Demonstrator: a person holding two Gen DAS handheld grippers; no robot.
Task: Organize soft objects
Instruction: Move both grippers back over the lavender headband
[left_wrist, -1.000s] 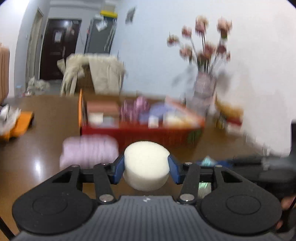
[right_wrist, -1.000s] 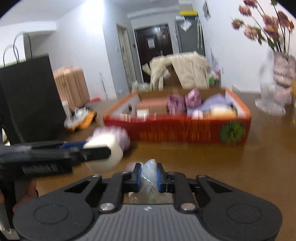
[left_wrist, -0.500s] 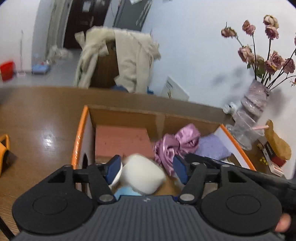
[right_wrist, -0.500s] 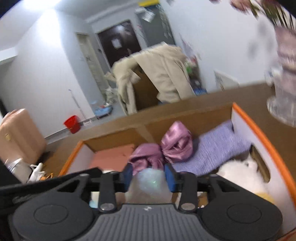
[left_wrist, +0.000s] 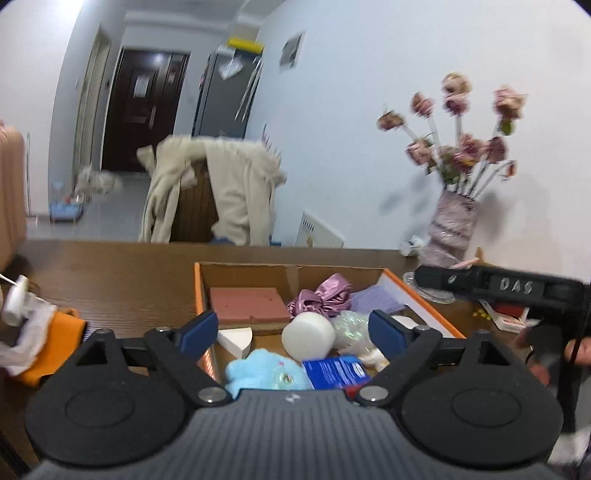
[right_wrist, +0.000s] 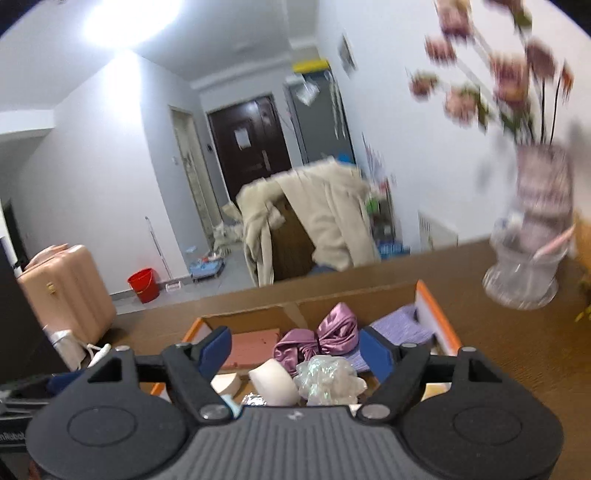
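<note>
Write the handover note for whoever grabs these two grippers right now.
Left gripper: jaws opening, nothing between the pads; the white foam cylinder lies in the box below it.
Right gripper: jaws opening, nothing gripped; the iridescent plastic wad sits in the box beside the cylinder.
Cardboard box also holds a pink foam block, purple satin bow, lilac cloth, blue plush and a blue packet.
Done: both items are in the box.
Left: clear both grippers, then check the table for remaining soft items; none show here.
</note>
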